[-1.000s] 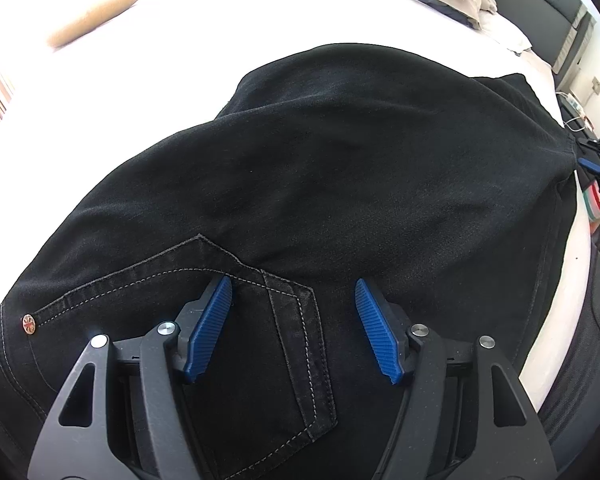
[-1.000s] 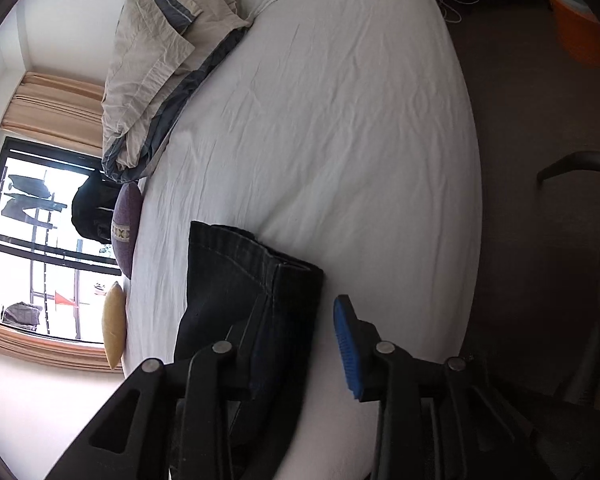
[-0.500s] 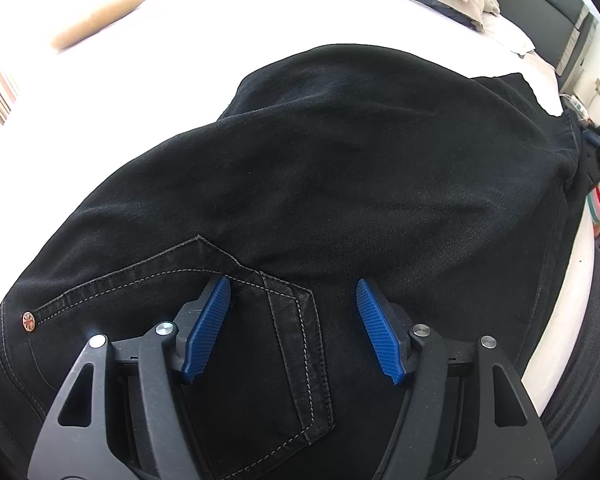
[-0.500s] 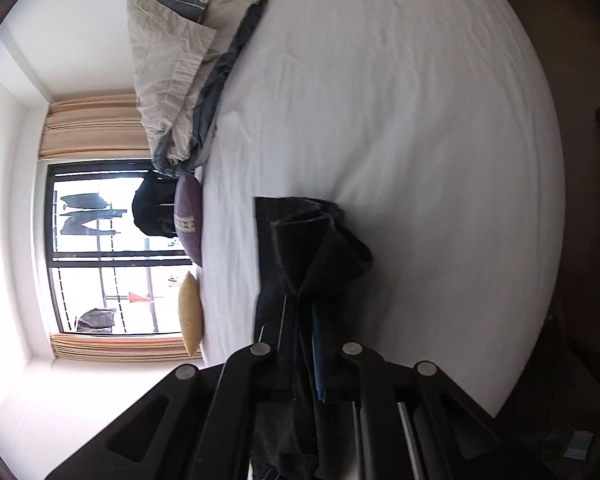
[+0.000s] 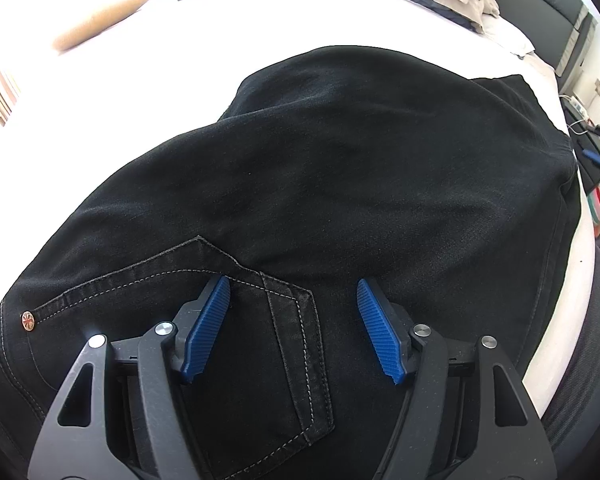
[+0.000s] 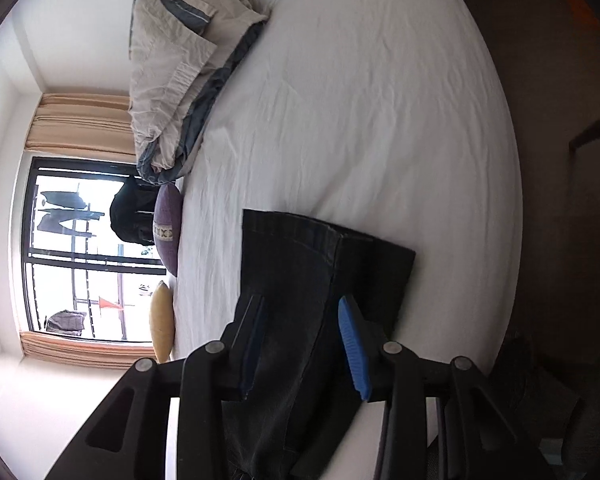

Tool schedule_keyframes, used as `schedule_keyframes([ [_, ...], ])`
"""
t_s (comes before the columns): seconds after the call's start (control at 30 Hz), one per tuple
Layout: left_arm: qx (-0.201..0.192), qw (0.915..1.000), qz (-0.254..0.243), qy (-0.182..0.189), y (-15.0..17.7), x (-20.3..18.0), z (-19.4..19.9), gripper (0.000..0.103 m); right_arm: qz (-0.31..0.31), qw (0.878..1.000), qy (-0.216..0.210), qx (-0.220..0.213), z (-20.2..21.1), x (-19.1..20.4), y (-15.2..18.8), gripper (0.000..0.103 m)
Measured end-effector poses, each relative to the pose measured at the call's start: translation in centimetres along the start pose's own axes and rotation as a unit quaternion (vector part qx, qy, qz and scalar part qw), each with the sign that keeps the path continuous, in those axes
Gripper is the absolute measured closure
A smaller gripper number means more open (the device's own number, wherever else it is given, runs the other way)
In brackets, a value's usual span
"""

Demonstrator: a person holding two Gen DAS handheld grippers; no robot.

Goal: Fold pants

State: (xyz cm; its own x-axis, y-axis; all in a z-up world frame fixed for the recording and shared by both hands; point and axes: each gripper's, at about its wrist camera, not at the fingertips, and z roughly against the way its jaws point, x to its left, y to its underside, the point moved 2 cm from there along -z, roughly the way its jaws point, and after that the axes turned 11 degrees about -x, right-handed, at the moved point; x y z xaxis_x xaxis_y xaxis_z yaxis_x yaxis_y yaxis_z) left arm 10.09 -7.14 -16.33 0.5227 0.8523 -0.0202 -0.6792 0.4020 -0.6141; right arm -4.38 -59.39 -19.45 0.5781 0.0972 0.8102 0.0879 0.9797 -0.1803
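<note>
- Left wrist view: the left gripper (image 5: 294, 330) has its jaws spread wide, gripping nothing; black pants (image 5: 340, 184) lie under and ahead of them, the back pocket (image 5: 284, 344) between the blue pads.
- Right wrist view: the right gripper (image 6: 302, 342) is parted wide, the pants' leg end (image 6: 320, 256) between and beyond its jaws on the white bed (image 6: 360, 100).

Left gripper (image 5: 294, 330) jaws spread, right gripper (image 6: 302, 344) likewise (both empty)

A white-sheeted bed (image 6: 380, 120) carries a rumpled beige-and-grey duvet (image 6: 172, 64) at its head; a purple cushion (image 6: 168, 236) and a yellow cushion (image 6: 162, 320) lie along the side nearest the curtained window (image 6: 76, 260).
</note>
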Motion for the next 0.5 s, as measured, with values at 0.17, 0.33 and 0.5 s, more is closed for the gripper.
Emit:
schedule_keyframes([
  [0.17,-0.001,1.0,0.0,0.0,0.0,0.0,0.0,0.038,-0.027,0.999,0.012,0.03,-2.2,-1.3,0.8,0.061],
  [0.33,-0.002,1.0,0.0,0.0,0.0,0.0,-0.1,0.038,-0.017,0.999,-0.018,0.048,-3.6,-0.7,1.4,0.077],
  [0.5,-0.002,1.0,-0.002,0.0,0.0,-0.1,0.1,0.038,0.009,0.999,-0.024,0.024,-2.3,0.8,1.2,0.097],
])
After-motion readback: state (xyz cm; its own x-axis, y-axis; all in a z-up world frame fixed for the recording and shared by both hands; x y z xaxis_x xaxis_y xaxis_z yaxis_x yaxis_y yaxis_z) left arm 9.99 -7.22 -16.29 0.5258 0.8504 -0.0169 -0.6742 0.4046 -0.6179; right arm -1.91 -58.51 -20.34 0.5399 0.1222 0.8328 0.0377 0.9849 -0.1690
